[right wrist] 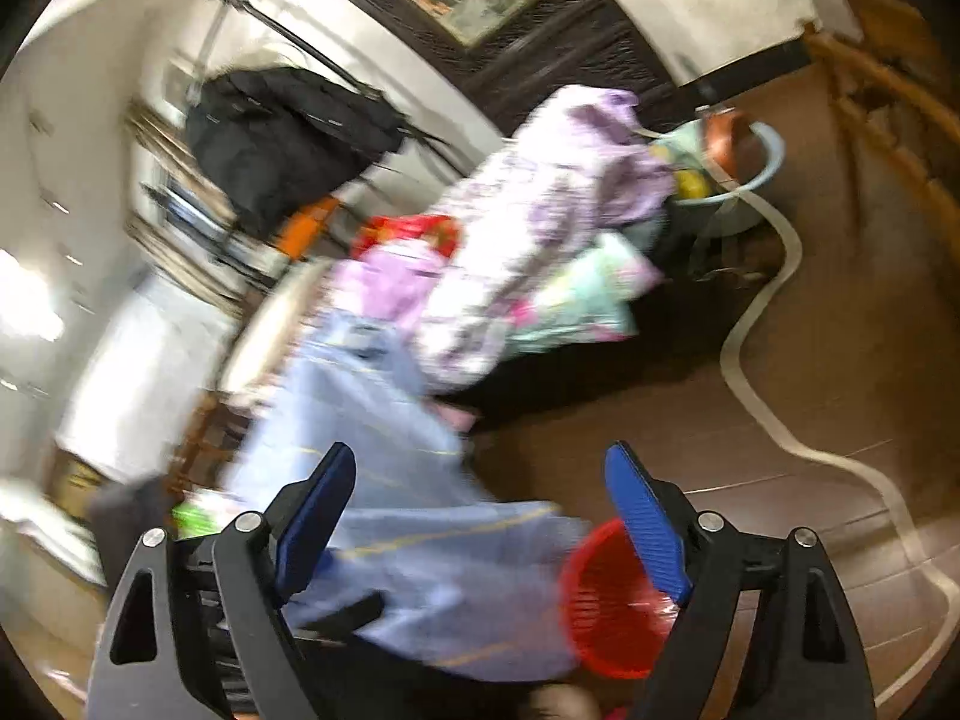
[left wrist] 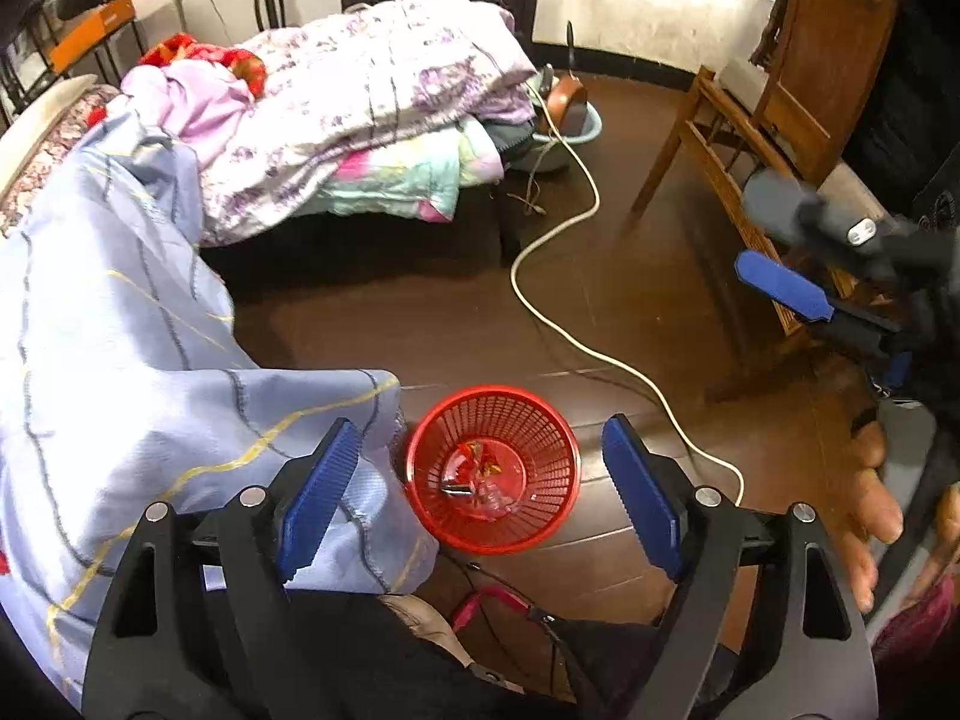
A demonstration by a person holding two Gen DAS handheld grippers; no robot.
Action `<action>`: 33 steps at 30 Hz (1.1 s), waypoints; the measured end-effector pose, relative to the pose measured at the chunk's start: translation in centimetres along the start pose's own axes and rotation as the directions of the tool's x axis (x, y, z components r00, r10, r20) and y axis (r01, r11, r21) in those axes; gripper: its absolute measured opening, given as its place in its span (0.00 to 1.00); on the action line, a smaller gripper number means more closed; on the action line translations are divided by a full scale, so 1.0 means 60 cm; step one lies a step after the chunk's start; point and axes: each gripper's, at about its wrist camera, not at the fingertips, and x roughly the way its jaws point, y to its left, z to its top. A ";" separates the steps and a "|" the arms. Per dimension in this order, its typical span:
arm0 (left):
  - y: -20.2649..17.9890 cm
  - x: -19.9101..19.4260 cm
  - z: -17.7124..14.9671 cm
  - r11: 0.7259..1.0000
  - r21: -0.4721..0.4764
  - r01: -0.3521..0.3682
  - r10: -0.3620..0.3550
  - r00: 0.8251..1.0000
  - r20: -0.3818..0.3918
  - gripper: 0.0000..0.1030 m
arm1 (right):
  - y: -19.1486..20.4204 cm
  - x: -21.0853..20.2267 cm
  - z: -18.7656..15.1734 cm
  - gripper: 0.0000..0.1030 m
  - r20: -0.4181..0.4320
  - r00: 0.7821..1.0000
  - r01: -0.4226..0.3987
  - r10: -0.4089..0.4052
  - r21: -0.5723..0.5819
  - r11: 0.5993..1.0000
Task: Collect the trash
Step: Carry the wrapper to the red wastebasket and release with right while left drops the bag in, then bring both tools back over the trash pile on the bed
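My main worry is the light-blue blanket [left wrist: 150, 360] that hangs off the bed at about nine o'clock from the red basket [left wrist: 493, 468]; its lower edge lies against the basket's rim, and I judge a careless sweep could snag the cloth on a finger or tip the basket and spill the few scraps [left wrist: 477, 474] already lying at its bottom; the white cable [left wrist: 558, 324] that snakes over the floor from one o'clock towards four o'clock could also catch a foot or a tool; the right wrist view is badly blurred, so aiming from it would be risky. My left gripper [left wrist: 480, 492] stands wide open above the basket, holding nothing, though its left finger overlaps the blanket; my right gripper [right wrist: 486, 528] is likewise spread wide and empty, with the basket showing behind its right finger at five o'clock.
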 end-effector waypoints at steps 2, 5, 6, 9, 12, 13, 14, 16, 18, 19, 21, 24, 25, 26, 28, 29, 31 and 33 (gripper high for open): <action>0.006 -0.027 -0.004 1.000 -0.006 -0.021 0.021 0.999 0.034 0.78 | 0.027 -0.005 0.001 0.88 0.006 0.999 -0.032 0.032 -0.013 0.999; 0.024 -0.066 -0.015 0.998 -0.039 -0.046 0.049 0.996 0.079 0.80 | 0.064 -0.010 0.003 0.92 -0.014 0.997 -0.073 0.073 -0.006 0.997; 0.029 -0.076 -0.018 0.997 -0.050 -0.051 0.055 0.995 0.088 0.81 | 0.074 -0.012 0.002 0.92 -0.024 0.995 -0.102 0.102 0.013 0.995; 0.054 -0.116 -0.034 0.992 -0.101 -0.074 0.087 0.988 0.128 0.81 | 0.102 -0.018 0.000 0.93 -0.053 0.978 -0.198 0.201 0.054 0.979; 0.078 -0.158 -0.051 0.984 -0.157 -0.087 0.114 0.979 0.172 0.81 | 0.135 -0.030 -0.004 0.93 -0.060 0.975 -0.211 0.212 0.024 0.977; 0.086 -0.175 -0.059 0.980 -0.175 -0.091 0.124 0.974 0.189 0.82 | 0.152 -0.037 -0.006 0.93 -0.058 0.977 -0.204 0.203 -0.004 0.979; 0.093 -0.193 -0.067 0.976 -0.193 -0.097 0.137 0.969 0.207 0.82 | 0.168 -0.043 -0.007 0.94 -0.054 0.981 -0.189 0.187 -0.032 0.982; 0.103 -0.222 -0.085 0.968 -0.223 -0.112 0.165 0.958 0.234 0.83 | 0.200 -0.051 -0.010 0.94 -0.059 0.987 -0.156 0.152 -0.080 0.984; 0.112 -0.250 -0.103 0.961 -0.251 -0.120 0.186 0.948 0.260 0.84 | 0.237 -0.053 -0.017 0.94 -0.105 0.986 -0.137 0.126 -0.102 0.985; 0.116 -0.264 -0.113 0.957 -0.264 -0.121 0.195 0.942 0.273 0.84 | 0.253 -0.053 -0.022 0.94 -0.130 0.984 -0.137 0.124 -0.097 0.986; 0.125 -0.296 -0.134 0.949 -0.290 -0.120 0.210 0.931 0.300 0.84 | 0.279 -0.055 -0.029 0.94 -0.162 0.976 -0.162 0.148 -0.080 0.983; 0.132 -0.334 -0.161 0.942 -0.314 -0.122 0.230 0.914 0.335 0.85 | 0.327 -0.065 -0.048 0.94 -0.200 0.955 -0.241 0.217 -0.103 0.965; 0.137 -0.349 -0.172 0.938 -0.324 -0.125 0.241 0.906 0.348 0.85 | 0.344 -0.070 -0.055 0.94 -0.200 0.954 -0.251 0.224 -0.120 0.961; 0.140 -0.362 -0.182 0.933 -0.336 -0.129 0.253 0.898 0.359 0.86 | 0.358 -0.075 -0.060 0.94 -0.198 0.955 -0.249 0.219 -0.144 0.958; 0.150 -0.381 -0.202 0.924 -0.358 -0.133 0.273 0.887 0.373 0.86 | 0.396 -0.086 -0.071 0.94 -0.176 0.965 -0.232 0.194 -0.228 0.946; 0.155 -0.389 -0.211 0.921 -0.367 -0.132 0.278 0.883 0.379 0.86 | 0.415 -0.097 -0.079 0.94 -0.140 0.971 -0.224 0.192 -0.274 0.935; 0.172 -0.410 -0.231 0.910 -0.397 -0.116 0.285 0.871 0.399 0.86 | 0.447 -0.124 -0.094 0.94 -0.049 0.979 -0.201 0.197 -0.342 0.918; 0.188 -0.430 -0.249 0.902 -0.423 -0.091 0.285 0.861 0.421 0.86 | 0.479 -0.138 -0.103 0.94 -0.002 0.985 -0.155 0.170 -0.419 0.895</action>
